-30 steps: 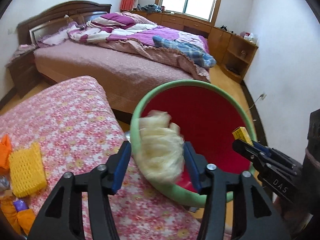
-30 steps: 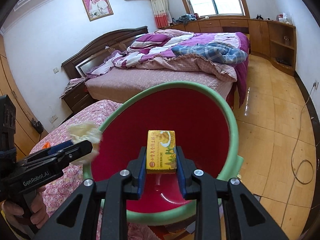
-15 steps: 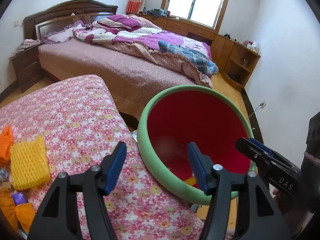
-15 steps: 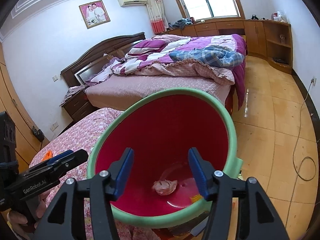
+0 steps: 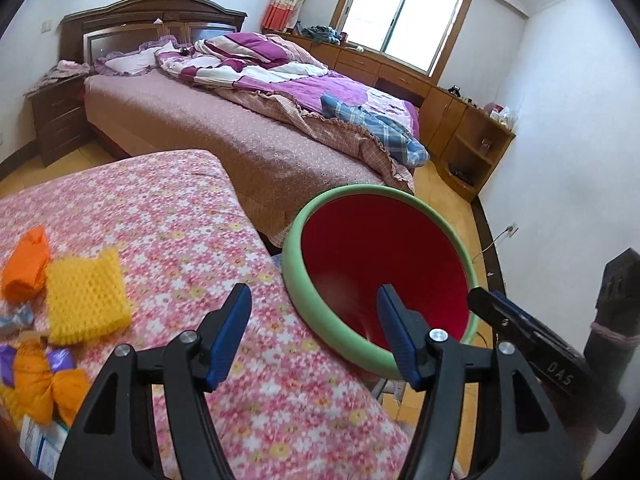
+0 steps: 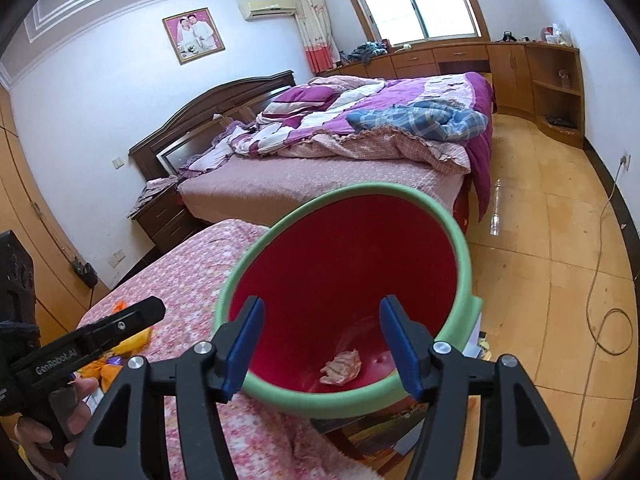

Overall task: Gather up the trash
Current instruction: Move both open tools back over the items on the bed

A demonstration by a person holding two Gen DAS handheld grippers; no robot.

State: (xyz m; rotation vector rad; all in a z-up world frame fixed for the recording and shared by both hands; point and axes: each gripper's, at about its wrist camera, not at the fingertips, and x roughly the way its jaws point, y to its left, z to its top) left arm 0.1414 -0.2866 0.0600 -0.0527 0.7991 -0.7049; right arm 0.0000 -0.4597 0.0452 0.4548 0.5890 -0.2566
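Note:
A red bin with a green rim (image 5: 296, 276) (image 6: 460, 240) stands beside the floral-covered table (image 5: 168, 216). A crumpled wad of paper (image 6: 341, 367) lies on its bottom. My left gripper (image 5: 312, 332) is open and empty, over the table edge and the bin's near rim. My right gripper (image 6: 322, 338) is open and empty above the bin's mouth. On the table's left lie a yellow foam net (image 5: 84, 296), an orange wrapper (image 5: 26, 264) and orange and purple wrappers (image 5: 36, 376).
A large bed (image 5: 240, 120) with a purple quilt stands behind the table. Wooden cabinets (image 6: 532, 76) run along the far wall under the window. A cable (image 6: 600, 280) lies on the tiled floor at right. A nightstand (image 5: 56, 116) stands left of the bed.
Both grippers opened: the left dropped a pale crumpled wad and the right a yellow box into the bin. Both have since drawn back and up a little.

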